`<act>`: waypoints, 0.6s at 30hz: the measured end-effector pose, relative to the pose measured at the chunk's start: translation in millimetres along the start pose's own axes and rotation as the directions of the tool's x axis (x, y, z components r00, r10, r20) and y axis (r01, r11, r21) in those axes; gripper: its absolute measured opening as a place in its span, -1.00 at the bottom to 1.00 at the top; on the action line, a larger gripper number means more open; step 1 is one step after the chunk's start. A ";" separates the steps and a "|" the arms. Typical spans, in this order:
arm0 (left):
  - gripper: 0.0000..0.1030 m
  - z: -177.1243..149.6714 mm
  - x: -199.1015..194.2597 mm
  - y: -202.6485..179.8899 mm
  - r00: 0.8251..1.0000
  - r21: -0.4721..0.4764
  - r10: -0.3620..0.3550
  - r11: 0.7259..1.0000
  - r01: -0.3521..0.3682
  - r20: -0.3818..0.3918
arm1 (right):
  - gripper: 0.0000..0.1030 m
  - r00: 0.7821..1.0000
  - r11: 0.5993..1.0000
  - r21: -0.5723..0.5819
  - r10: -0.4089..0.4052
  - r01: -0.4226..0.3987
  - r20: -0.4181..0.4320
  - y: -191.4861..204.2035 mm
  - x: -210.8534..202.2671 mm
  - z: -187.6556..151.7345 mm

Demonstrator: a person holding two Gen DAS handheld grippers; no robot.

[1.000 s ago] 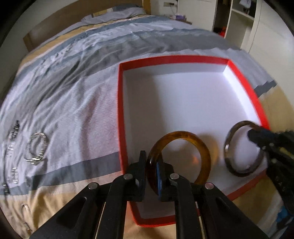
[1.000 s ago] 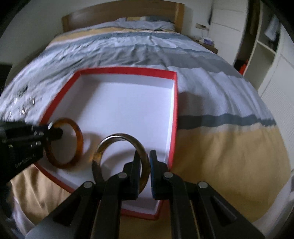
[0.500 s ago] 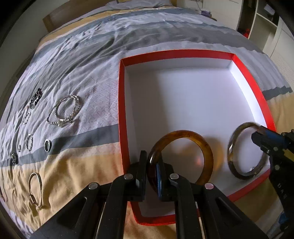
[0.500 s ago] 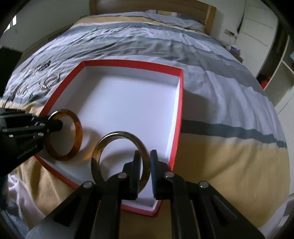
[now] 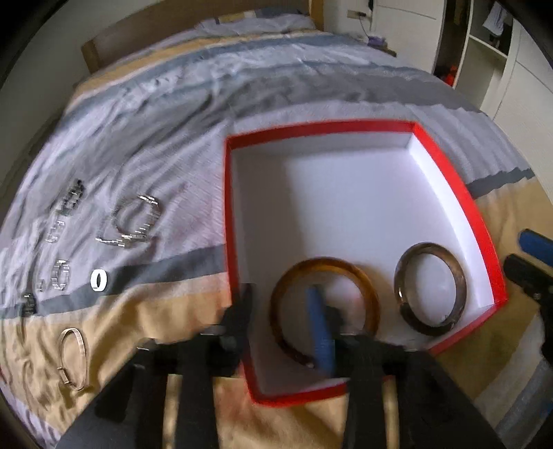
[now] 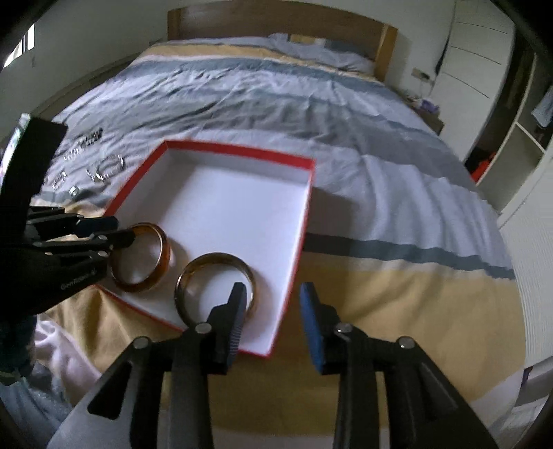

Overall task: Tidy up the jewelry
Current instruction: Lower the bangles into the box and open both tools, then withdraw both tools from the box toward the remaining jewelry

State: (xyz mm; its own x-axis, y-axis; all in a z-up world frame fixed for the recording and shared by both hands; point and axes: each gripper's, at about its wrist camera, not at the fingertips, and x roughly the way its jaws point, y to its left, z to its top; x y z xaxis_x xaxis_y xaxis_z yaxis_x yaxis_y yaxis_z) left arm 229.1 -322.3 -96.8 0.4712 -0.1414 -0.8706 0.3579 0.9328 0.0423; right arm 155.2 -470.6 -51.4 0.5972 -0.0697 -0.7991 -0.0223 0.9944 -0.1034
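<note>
A: Both bangles lie flat in red box (image 5: 449, 172): amber bangle (image 5: 325, 311), grey-brown bangle (image 5: 430, 288). Left gripper (image 5: 283, 307) and right gripper (image 6: 273, 307) just opened, pinching nothing.
B: Loose bracelets (image 5: 134, 222) on bedspread (image 5: 172, 103) beside the box, sharper in left view.

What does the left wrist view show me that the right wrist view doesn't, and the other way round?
Only the left wrist view: the thin gold bracelet lying on the tan stripe near the bottom left, and the white ring seen clearly on the grey stripe.

Only the right wrist view: the whole headboard and the bedspread to the right of the box.

Both: the red box with the amber bangle and the darker bangle lying flat inside, released. The left gripper and right gripper have just been opening, jaws apart.
</note>
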 end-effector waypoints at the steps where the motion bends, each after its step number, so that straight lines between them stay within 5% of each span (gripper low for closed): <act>1: -0.22 -0.3 -5.9 1.3 1.000 -0.005 -0.006 1.000 0.006 0.007 | -0.40 1.000 1.000 0.006 -0.005 0.005 0.007 -1.1 -7.2 -0.5; 9: 0.01 -20.6 -93.6 24.3 0.991 -0.046 0.013 0.999 -0.007 0.133 | -0.39 0.995 0.994 0.105 0.021 -0.031 0.100 7.3 -81.2 -7.8; 18: 0.05 -84.3 -194.9 72.1 0.959 -0.134 0.123 0.987 -0.091 0.255 | -0.38 0.980 0.984 0.134 0.095 -0.119 0.176 71.8 -137.5 -24.8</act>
State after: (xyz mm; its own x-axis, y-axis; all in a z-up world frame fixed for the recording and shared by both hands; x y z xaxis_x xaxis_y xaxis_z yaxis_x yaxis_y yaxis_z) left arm 95.1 -199.6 34.5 0.7015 -0.1053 -0.7049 0.2026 0.9777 0.0556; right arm 51.6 -391.6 36.4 0.7240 0.0401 -0.6887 0.0145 0.9972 0.0733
